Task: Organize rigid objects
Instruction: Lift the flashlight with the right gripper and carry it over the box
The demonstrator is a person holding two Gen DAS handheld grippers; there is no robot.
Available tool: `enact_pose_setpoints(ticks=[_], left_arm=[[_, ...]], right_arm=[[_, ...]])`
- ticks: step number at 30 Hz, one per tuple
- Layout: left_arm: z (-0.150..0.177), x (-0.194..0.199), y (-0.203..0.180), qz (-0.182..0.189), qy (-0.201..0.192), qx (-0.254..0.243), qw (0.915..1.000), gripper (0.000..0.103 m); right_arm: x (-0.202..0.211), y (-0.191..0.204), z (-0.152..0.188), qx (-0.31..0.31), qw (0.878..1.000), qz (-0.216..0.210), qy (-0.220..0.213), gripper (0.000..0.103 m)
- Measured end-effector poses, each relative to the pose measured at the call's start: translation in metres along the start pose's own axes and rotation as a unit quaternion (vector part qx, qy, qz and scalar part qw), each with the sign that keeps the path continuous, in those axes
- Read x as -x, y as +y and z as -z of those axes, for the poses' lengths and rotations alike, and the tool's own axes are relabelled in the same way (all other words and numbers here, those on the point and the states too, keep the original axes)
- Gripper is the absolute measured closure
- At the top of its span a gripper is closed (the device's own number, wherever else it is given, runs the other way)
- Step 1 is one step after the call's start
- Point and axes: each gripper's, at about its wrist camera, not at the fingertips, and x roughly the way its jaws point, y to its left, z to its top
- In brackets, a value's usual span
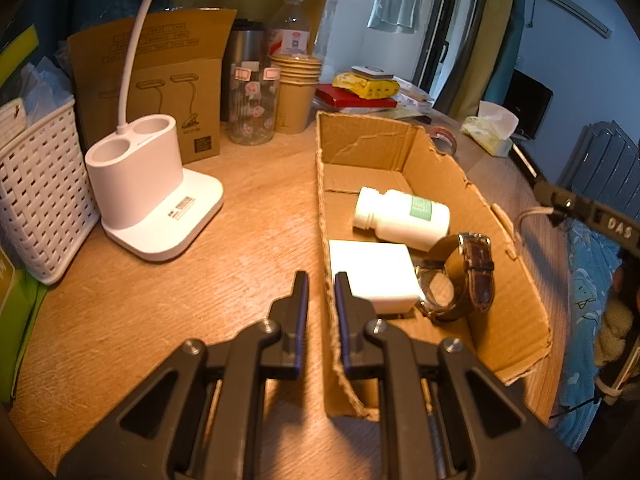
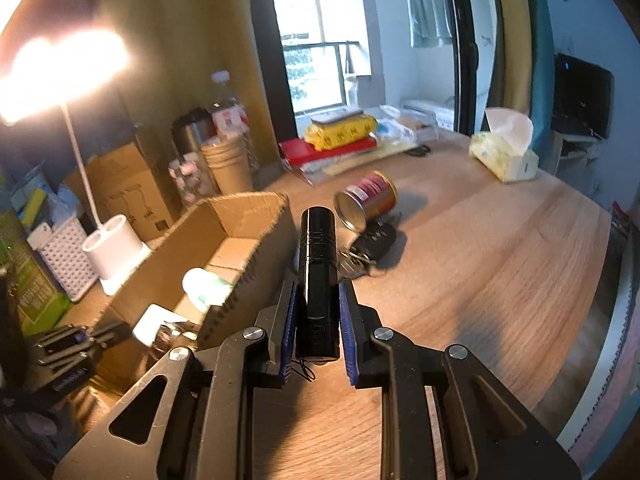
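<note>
Left wrist view: the left hand-held gripper (image 1: 321, 280) pinches the cardboard box (image 1: 508, 280) wall; inside lie one pill bottle (image 1: 400, 218), one white adapter (image 1: 374, 274), one wristwatch (image 1: 460, 276)

Right wrist view: the right hand-held gripper (image 2: 318, 300) pinches one black flashlight (image 2: 317, 264) mid-barrel beside the box; it looks stiff, smooth, perhaps slippery. One can (image 2: 366, 198) and one key fob (image 2: 370, 242) wait on the surface (image 2: 500, 260) beyond

The letters "DAS" stand in white on a dark strap (image 1: 618, 227) at the right edge of the left wrist view. The brown lamp box (image 1: 160, 76) shows drawings of lamps and a dark square label, too small to read. The white bottle (image 1: 400, 218) has a green label, but its words are blurred.
</note>
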Motion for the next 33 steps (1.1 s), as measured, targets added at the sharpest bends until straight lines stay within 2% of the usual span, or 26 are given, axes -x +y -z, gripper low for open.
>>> enact_pose_setpoints(ticks=[6,16,28,33], left_arm=[[0.0,0.0,0.0,0.0,0.0,0.0,1.0,0.089],[0.0,0.0,-0.001,0.001,0.0,0.001,1.0,0.089],[0.002,0.0,-0.004,0.002,0.0,0.001,1.0,0.089],[0.002,0.0,-0.005,0.004,0.001,0.002,1.0,0.089]], right_arm=[[0.011,0.02,-0.011,0.017,1.0,-0.015,-0.021,0.081],[0.009,0.055,-0.025,0.038,0.997,-0.057,-0.029,0.081],[-0.021,0.089,-0.044,0.067,0.994,-0.089,-0.007,0.081],[-0.04,0.102,-0.047,0.081,0.992,-0.096,0.015,0.081]])
